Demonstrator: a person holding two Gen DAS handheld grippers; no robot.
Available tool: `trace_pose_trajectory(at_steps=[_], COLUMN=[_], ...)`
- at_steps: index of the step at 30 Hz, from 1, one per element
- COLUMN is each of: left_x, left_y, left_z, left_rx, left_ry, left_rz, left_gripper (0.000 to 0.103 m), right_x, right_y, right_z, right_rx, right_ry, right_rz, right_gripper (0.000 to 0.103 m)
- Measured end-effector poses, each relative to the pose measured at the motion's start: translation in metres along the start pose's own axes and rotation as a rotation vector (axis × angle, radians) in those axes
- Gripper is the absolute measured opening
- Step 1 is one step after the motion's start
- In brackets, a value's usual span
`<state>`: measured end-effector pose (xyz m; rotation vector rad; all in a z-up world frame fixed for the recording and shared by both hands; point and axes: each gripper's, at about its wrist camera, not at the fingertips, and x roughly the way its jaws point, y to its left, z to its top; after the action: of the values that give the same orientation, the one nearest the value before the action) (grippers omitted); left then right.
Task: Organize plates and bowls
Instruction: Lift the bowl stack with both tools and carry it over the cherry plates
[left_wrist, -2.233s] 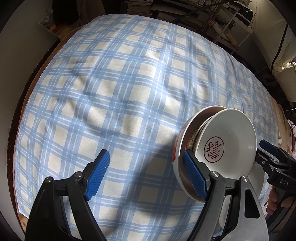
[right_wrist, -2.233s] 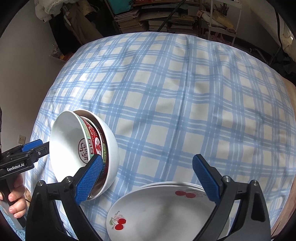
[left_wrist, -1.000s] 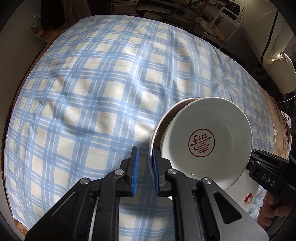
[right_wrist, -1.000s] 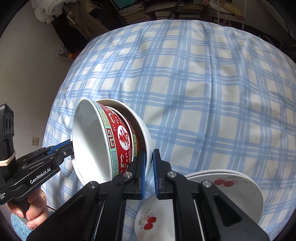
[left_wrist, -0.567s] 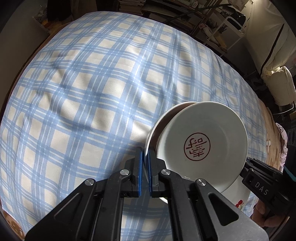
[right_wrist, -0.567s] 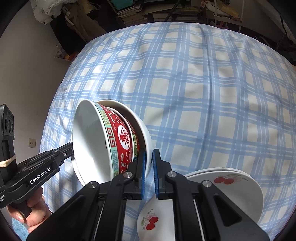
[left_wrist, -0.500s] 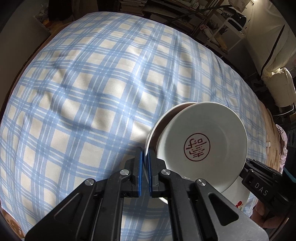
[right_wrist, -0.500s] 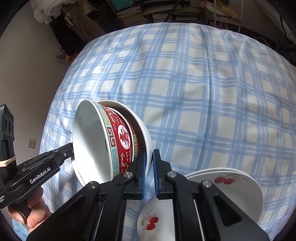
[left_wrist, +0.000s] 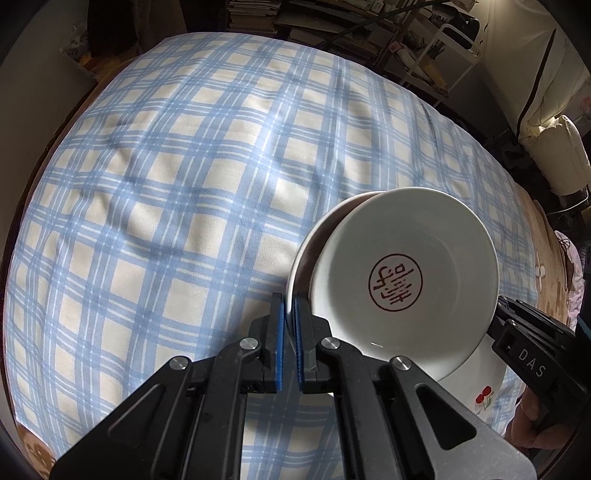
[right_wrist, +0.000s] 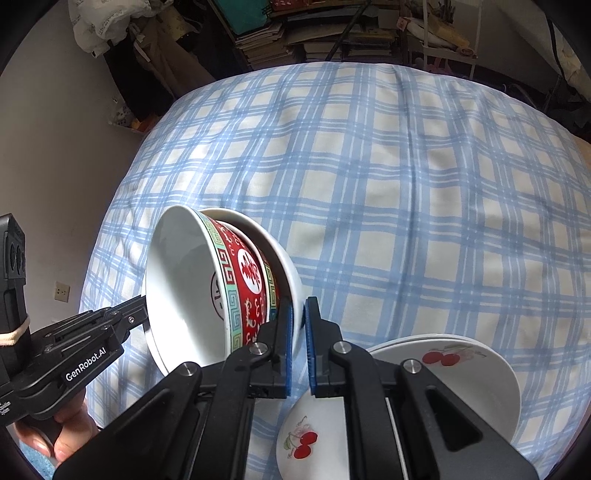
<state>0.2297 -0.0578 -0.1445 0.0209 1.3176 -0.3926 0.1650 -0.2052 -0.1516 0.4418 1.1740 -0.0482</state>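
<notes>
A nested stack of bowls (left_wrist: 402, 280) is held in the air above the checked cloth, tipped on its side. The inner bowl has a red seal mark inside and a red patterned outside (right_wrist: 247, 291); the outer bowl (right_wrist: 284, 273) is plain white. My left gripper (left_wrist: 287, 328) is shut on the outer bowl's rim on one side. My right gripper (right_wrist: 297, 328) is shut on the rim on the other side. White cherry-print plates (right_wrist: 454, 373) lie stacked below the right gripper, and show in the left wrist view (left_wrist: 480, 387).
A blue and cream checked cloth (left_wrist: 177, 177) covers the whole table. Shelves with books and clutter (right_wrist: 332, 33) stand beyond the far edge. A wall (right_wrist: 55, 147) is at the left, and a cream cushion (left_wrist: 550, 151) at the right.
Both grippers were open 2.2 s ago and closed on the bowl rim. The stack was then lifted off the cloth and now sits a little higher.
</notes>
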Motion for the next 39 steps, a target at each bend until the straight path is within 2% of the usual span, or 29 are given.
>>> trace_pose_trajectory(at_steps=[20,26,39], left_x=[-0.012,-0.014,-0.018], left_y=[0.001,0.000,-0.006], left_z=[-0.005,-0.004,-0.002], left_rx=[0.001,-0.006,0.016], left_ry=[-0.009,-0.006,-0.009], left_rz=[-0.010,-0.037,-0.030], left_gripper=[0.004,0.004,0.004], right_x=[-0.008,-0.013,-0.018], right_y=[0.004,0.000,-0.002], right_z=[-0.006,-0.004,-0.006], right_rx=[-0.005,0.017,0.033], right_ry=[-0.001,-0.013,-0.015], right_rz=[-0.010,0.004,0.004], right_gripper=[0.009,0.008,0.008])
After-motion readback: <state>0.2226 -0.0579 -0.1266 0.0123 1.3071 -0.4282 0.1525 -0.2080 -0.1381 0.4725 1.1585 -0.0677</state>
